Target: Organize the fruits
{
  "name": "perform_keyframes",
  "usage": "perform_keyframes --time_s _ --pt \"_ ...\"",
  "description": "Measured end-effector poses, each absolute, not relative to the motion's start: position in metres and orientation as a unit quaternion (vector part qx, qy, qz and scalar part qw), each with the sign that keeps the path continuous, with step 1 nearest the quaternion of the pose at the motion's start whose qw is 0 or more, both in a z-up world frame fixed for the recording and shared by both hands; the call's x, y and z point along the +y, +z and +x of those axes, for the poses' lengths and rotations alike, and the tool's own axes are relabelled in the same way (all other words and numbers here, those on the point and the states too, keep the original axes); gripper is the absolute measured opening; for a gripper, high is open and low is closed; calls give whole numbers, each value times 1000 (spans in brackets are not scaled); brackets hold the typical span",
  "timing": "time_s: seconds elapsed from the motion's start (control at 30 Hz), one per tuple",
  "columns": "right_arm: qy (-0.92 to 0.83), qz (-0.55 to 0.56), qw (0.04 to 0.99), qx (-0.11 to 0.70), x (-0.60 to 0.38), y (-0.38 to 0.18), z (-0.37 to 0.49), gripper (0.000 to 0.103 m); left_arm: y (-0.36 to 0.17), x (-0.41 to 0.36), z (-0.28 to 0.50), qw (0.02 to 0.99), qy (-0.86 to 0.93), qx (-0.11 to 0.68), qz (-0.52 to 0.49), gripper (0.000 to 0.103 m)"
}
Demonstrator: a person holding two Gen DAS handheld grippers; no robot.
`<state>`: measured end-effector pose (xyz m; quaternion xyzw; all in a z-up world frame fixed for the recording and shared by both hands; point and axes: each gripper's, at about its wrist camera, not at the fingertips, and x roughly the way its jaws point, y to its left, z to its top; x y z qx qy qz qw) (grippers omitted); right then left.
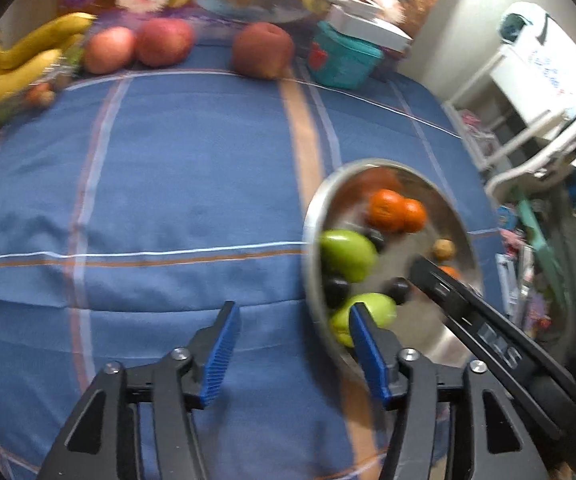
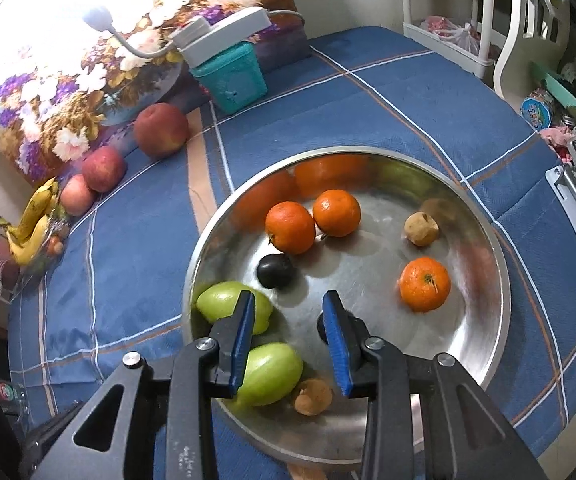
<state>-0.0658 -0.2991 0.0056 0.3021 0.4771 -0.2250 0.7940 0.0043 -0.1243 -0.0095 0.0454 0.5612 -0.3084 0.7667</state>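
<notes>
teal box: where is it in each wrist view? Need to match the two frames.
Left wrist: teal box sits upper right of centre, at the far edge of the blue cloth, under a white block.
Right wrist: teal box sits upper left of centre, again under the white block.
Shared landmark: the lone red apple just left of the box.

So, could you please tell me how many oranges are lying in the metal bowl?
3. Two oranges touch each other at the far side of the bowl, one left of the other; a third sits alone on the right. More may hide behind the jaws.
</notes>
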Motion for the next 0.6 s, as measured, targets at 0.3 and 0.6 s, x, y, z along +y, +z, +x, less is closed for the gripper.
perform_keyframes --time_s 0.3,0.6 --pt "-212 236 803 504 -257 6 -82 65 -23 -69 4 817 -195 536 88 103" --pt "-209 185 822 496 -238 8 -86 92 -27 -31 7 835 -160 521 68 103"
